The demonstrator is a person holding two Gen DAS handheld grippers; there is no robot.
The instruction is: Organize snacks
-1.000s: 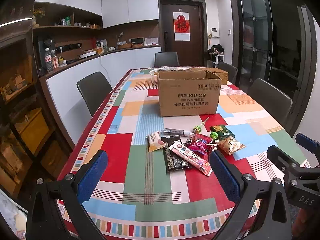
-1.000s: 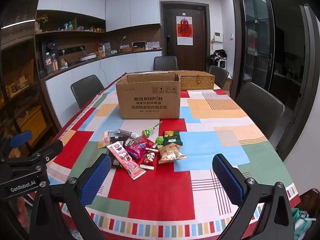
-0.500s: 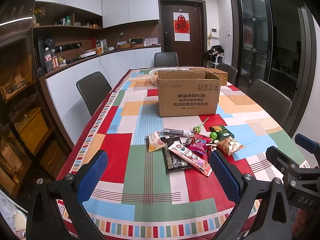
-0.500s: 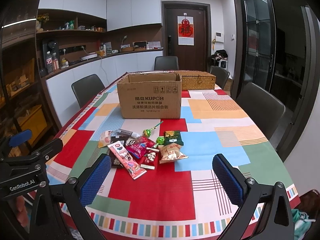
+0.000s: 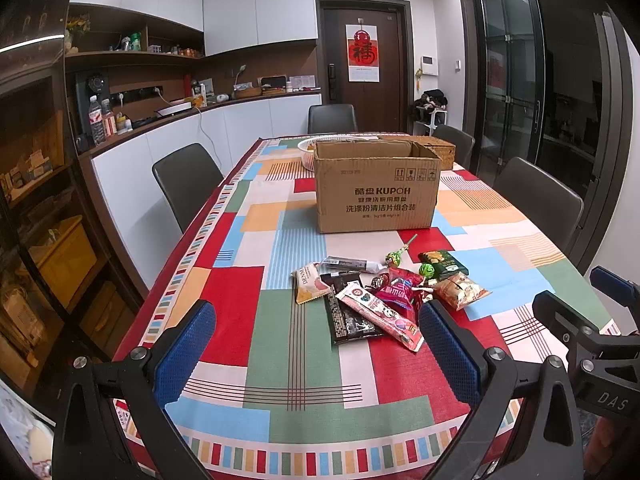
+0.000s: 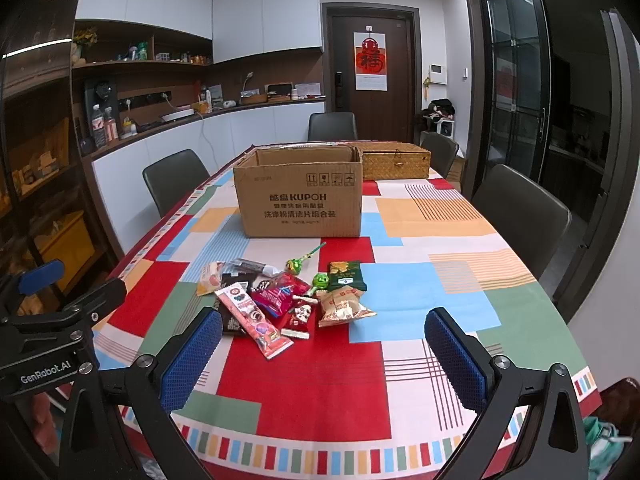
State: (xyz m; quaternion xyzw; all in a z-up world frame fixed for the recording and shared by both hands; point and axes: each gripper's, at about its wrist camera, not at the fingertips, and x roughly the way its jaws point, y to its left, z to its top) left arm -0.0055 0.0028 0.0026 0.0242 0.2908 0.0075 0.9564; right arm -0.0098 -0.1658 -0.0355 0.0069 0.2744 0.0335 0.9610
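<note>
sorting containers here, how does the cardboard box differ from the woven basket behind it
The cardboard box is open on top, plain brown and printed; the woven basket has its lid shut and a straw weave. The box stands taller and nearer the snack pile; the basket is lower and farther back. Both sit on the tablecloth.

Snack pile (image 5: 384, 292) lies loose near the tablecloth's near edge, roughly central, packets overlapping flat. Long pink packet (image 6: 254, 320) and black packet (image 5: 348, 312) sit nearest; orange pouch (image 6: 344, 306) and green packet (image 6: 346, 276) toward the right edge. Two green lollipops (image 6: 296, 265) lie behind. Open cardboard box (image 6: 300, 196) stands upright beyond, well apart.
</note>
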